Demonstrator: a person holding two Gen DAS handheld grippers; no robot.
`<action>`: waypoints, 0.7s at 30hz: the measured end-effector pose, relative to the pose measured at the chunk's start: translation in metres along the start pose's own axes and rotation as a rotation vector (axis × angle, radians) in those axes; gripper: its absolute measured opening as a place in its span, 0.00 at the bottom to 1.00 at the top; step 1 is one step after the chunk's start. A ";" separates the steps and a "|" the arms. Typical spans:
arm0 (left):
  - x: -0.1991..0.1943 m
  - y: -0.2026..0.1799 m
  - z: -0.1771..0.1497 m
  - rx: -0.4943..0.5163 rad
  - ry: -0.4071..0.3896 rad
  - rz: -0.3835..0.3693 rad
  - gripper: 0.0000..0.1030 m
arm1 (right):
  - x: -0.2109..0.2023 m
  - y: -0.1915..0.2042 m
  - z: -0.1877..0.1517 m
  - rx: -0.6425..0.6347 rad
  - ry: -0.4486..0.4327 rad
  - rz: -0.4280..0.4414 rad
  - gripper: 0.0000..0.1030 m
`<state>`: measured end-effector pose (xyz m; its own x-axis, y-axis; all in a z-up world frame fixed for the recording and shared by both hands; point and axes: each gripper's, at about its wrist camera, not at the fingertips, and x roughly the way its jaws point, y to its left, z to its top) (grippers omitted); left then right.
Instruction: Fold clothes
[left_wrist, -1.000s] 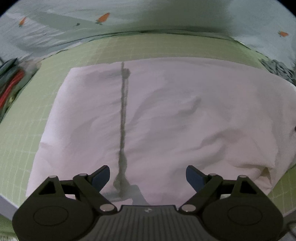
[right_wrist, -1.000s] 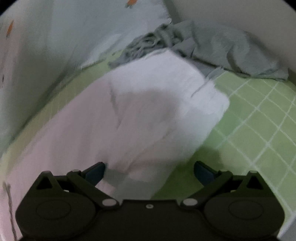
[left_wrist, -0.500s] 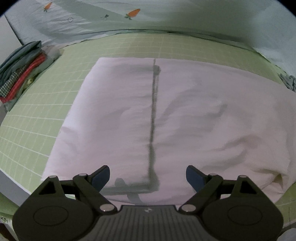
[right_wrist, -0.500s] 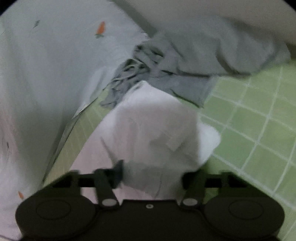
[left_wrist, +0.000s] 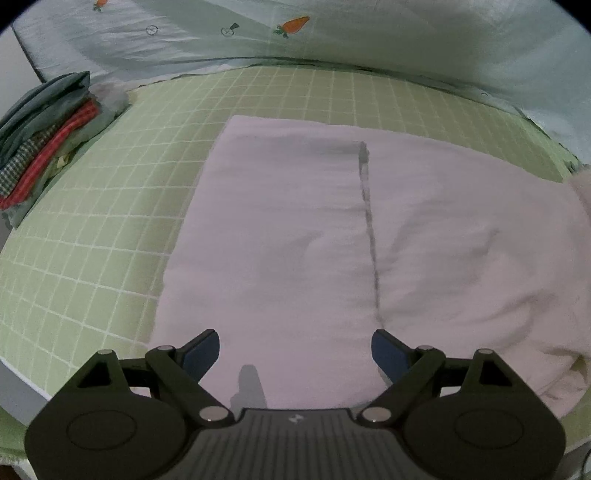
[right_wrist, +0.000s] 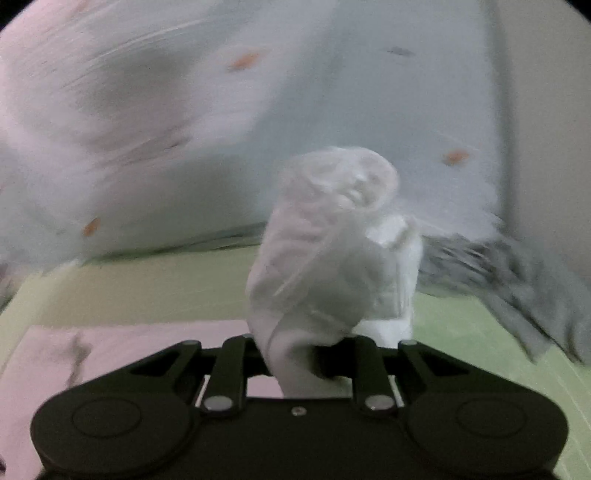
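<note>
The right hand-held gripper (right_wrist: 314, 363) has its fingers drawn in on a bunched end of the pale garment (right_wrist: 332, 251), which rises in a crumpled column straight up in front of its camera. That raised wad blocks the middle of the right wrist view; the picture is smeared by motion. Behind it hangs a light sheet with small orange carrot prints (right_wrist: 243, 61), and to the right a heap of grey cloth (right_wrist: 517, 273) lies on the green checked mat (right_wrist: 147, 288).

The left hand-held gripper (left_wrist: 295, 350) is spread wide and holds nothing, its blue-padded fingers (left_wrist: 201, 350) hovering over the near edge of the same garment (left_wrist: 280, 236). From here the pale pinkish cloth lies mostly flat across the green checked mat (left_wrist: 110, 221), with a dark line (left_wrist: 369, 221) running down it away from the camera and wrinkles on its right half. At the far right the cloth lifts off the mat. A stack of folded clothes (left_wrist: 44, 144) sits well apart at the mat's left edge, and the carrot-print sheet (left_wrist: 332, 33) closes the back.
</note>
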<state>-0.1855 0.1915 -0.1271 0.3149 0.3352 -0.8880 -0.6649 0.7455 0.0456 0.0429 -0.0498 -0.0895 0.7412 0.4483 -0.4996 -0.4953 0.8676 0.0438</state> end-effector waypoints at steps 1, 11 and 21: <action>0.001 0.004 0.000 0.007 0.000 -0.003 0.87 | 0.005 0.019 -0.011 -0.044 0.038 0.013 0.20; 0.010 0.054 0.006 0.052 -0.007 -0.009 0.87 | 0.035 0.180 -0.107 -0.515 0.272 0.056 0.67; 0.036 0.077 0.032 0.108 0.005 -0.061 0.87 | 0.019 0.170 -0.080 -0.250 0.315 0.136 0.94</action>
<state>-0.2036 0.2791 -0.1407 0.3488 0.2845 -0.8930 -0.5676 0.8223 0.0403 -0.0640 0.0890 -0.1607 0.5057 0.4338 -0.7457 -0.7027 0.7086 -0.0643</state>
